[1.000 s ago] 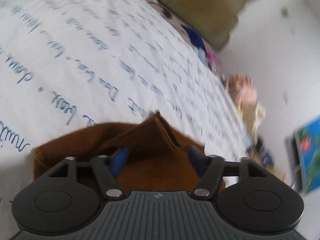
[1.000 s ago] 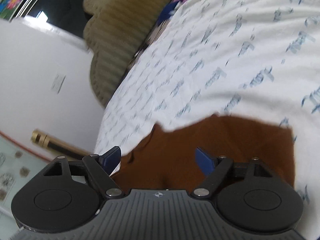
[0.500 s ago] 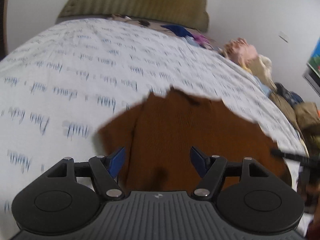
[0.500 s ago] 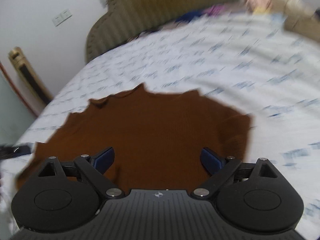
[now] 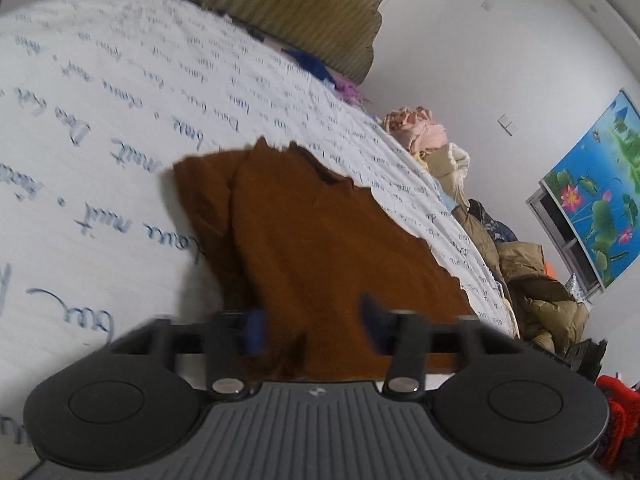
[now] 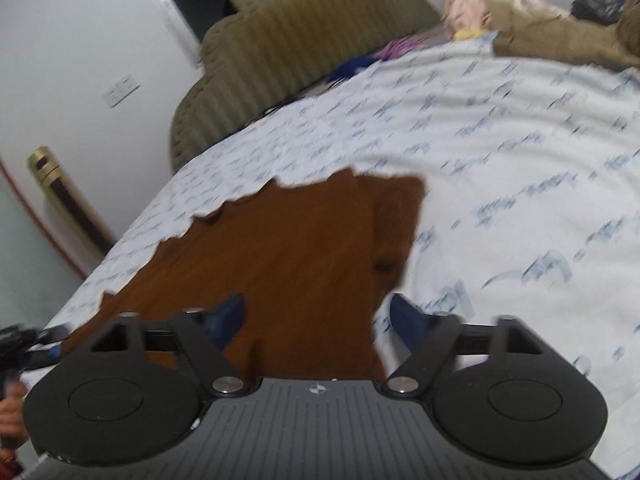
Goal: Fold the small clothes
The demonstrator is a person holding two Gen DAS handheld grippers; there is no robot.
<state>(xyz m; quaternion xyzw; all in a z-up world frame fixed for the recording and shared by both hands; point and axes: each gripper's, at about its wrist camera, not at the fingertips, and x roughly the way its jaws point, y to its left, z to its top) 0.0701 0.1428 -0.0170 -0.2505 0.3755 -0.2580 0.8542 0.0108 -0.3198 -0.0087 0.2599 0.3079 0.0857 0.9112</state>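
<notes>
A brown knitted garment (image 5: 320,232) lies spread on a white bed sheet printed with blue writing (image 5: 100,128), one side folded over. It also shows in the right wrist view (image 6: 280,248). My left gripper (image 5: 312,324) is open, low over the near hem on the garment's left side, blurred by motion. My right gripper (image 6: 320,316) is open over the near hem at the garment's right side. Neither holds cloth. The garment's near edge is hidden behind the gripper bodies.
An olive padded headboard (image 5: 280,4) stands at the far end of the bed. A heap of clothes and jackets (image 5: 520,264) lies along the bed's right side. A flower picture (image 5: 592,184) hangs on the white wall.
Both grippers have swung and settled toward the garment's near hem. The garment lies spread flat where a second ago it was bunched under the left gripper. Both stay open.
</notes>
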